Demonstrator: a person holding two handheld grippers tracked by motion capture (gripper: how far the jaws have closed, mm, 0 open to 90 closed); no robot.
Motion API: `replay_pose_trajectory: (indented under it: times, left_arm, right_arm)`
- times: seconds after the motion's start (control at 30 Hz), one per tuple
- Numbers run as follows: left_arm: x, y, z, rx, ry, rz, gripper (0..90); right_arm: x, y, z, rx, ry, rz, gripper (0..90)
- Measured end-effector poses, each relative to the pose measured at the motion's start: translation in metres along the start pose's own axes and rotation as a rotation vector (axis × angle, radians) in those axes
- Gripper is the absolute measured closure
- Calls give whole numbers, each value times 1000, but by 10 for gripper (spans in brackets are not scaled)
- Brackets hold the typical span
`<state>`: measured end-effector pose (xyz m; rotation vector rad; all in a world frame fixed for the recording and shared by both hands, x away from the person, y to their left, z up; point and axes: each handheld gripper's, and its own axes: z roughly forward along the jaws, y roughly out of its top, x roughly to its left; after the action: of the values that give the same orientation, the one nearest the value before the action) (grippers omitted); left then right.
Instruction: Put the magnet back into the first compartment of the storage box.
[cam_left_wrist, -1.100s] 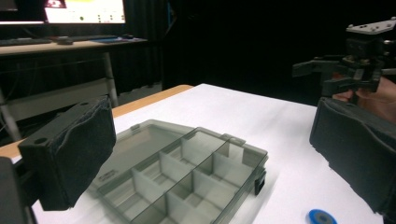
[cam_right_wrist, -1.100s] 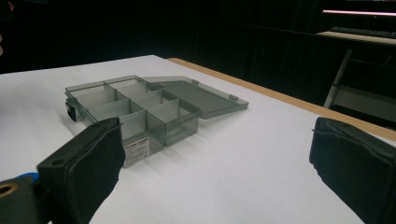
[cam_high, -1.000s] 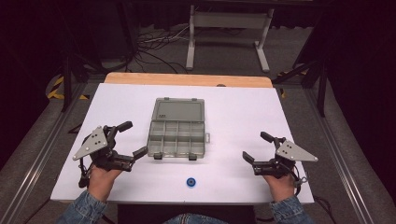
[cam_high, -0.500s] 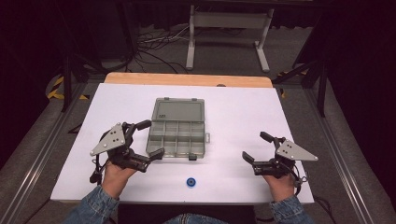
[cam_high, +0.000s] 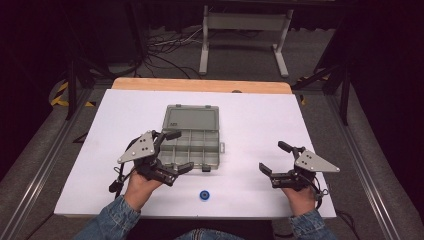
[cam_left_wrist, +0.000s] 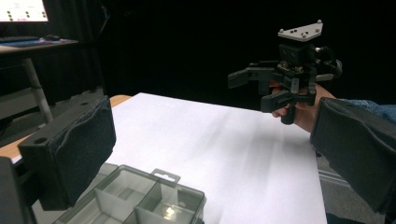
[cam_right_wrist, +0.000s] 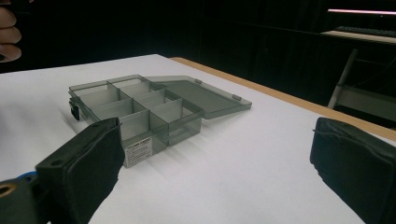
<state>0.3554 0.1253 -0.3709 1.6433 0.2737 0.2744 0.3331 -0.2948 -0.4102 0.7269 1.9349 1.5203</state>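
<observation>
Grey compartment box (cam_high: 192, 137) lying open near the middle of the white table (cam_high: 260, 120), lid folded flat toward the far side, divided tray toward the near side. Left gripper (cam_high: 176, 150) held at the box's near-left corner, jaws spread wide apart, one over the tray's left edge and the other by its near edge, nothing clamped between them; impossible to tell from above whether either jaw touches the box. In the left gripper view, tray compartments (cam_left_wrist: 140, 196) directly below the near jaw, empty as far as visible. Right gripper (cam_high: 272, 157) well apart from the box, out at the near right of the table, jaws likewise gaping and holding nothing, pointing left toward the box. In the right gripper view, box (cam_right_wrist: 154, 105) seen between and beyond the two black jaws, white label on its near wall. Small blue round object (cam_high: 204, 195) on the table near the front edge, between the two hands, just nearer than the box.
</observation>
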Motion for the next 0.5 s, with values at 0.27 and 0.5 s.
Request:
replay_pose_trajectory:
  times: [0.27, 0.5]
  left_arm:
    - [-4, 3, 21, -6, -47, -18, 6]
    - [-6, 2, 27, 2, -124, -45, 1]
  right_arm:
    - [1, 0, 0, 5, 10, -10, 36]
    - [0, 0, -1, 1, 12, -14, 35]
